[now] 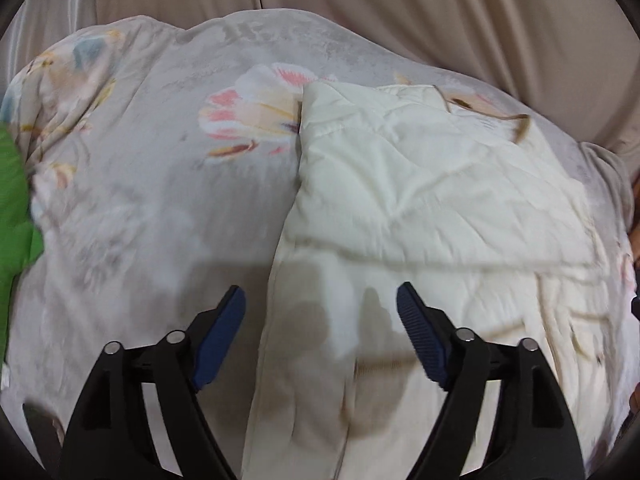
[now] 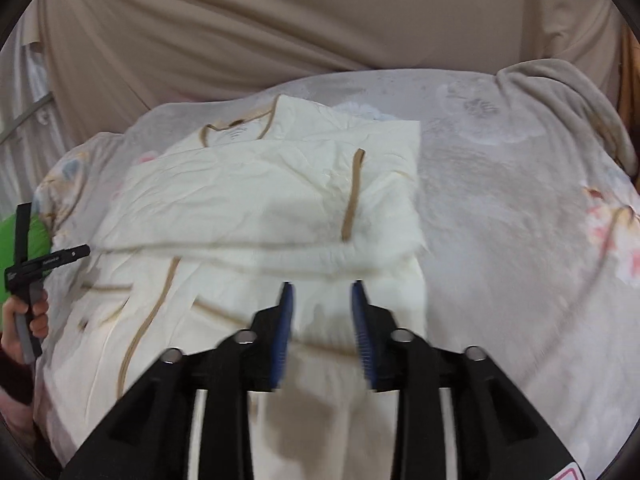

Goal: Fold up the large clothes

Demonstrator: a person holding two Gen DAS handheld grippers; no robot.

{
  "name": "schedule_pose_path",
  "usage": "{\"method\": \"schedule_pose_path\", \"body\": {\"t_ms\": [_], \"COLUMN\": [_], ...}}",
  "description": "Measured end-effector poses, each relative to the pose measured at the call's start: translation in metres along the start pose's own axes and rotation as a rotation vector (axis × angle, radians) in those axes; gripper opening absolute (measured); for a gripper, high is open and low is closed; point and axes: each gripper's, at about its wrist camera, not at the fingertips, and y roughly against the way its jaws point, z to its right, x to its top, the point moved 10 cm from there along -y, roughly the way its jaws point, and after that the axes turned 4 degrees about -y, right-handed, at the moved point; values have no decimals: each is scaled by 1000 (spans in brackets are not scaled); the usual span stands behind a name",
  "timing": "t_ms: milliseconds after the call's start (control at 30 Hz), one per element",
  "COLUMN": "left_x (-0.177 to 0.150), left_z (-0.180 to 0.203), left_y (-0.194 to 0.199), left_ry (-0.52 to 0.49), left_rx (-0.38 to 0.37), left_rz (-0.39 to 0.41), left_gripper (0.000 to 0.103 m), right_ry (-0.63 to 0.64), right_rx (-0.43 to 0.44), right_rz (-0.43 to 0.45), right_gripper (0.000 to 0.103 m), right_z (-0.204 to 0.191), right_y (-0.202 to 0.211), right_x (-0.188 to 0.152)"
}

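Observation:
A cream quilted garment (image 1: pixel 420 200) with tan trim lies spread on a floral bedspread (image 1: pixel 152 208). In the right wrist view the garment (image 2: pixel 260 200) has its far part folded over the near part, and a tan strip (image 2: pixel 352 196) runs down the folded layer. My left gripper (image 1: pixel 320 292) hovers open over the garment's left edge with nothing between its blue pads (image 1: pixel 218 336). My right gripper (image 2: pixel 321 286) stands partly open above the garment's near part, its pads (image 2: pixel 282 336) clear of the cloth. A hand (image 2: pixel 32 320) holds the left gripper's handle at the far left.
A beige draped cloth (image 2: pixel 320 20) hangs behind the bed. A green item (image 1: pixel 12 208) lies at the bed's left edge. A grey fleece blanket (image 2: pixel 560 92) is bunched at the far right corner. The bedspread (image 2: pixel 520 240) lies bare to the garment's right.

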Motion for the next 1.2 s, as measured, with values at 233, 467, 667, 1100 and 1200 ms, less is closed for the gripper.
{"method": "schedule_pose_path", "body": {"t_ms": [233,467,667,1100,1200], "left_x": [-105,-170,-166,-145,-134], "left_z": [-14,-20,3,12,12], "left_y": [60,67,68,107,142], "left_ry": [72,196,202,209,215], "left_rx": [-116,-182,-272,-352,-404], "left_rz": [-116,-178,-129,38,123], "left_gripper": [90,90,87,15,11], "right_ry": [-14,-140,-193,-255,-204], "right_rx": [-11,134,196,197,224], "right_rz": [-48,-78,-89,62,167], "right_gripper": [62,64,65,3,2], "right_z": [40,26,5,9,-1], "right_y": [70,82,63,86,127], "right_x": [-115,-180,-179,-149,-135]}}
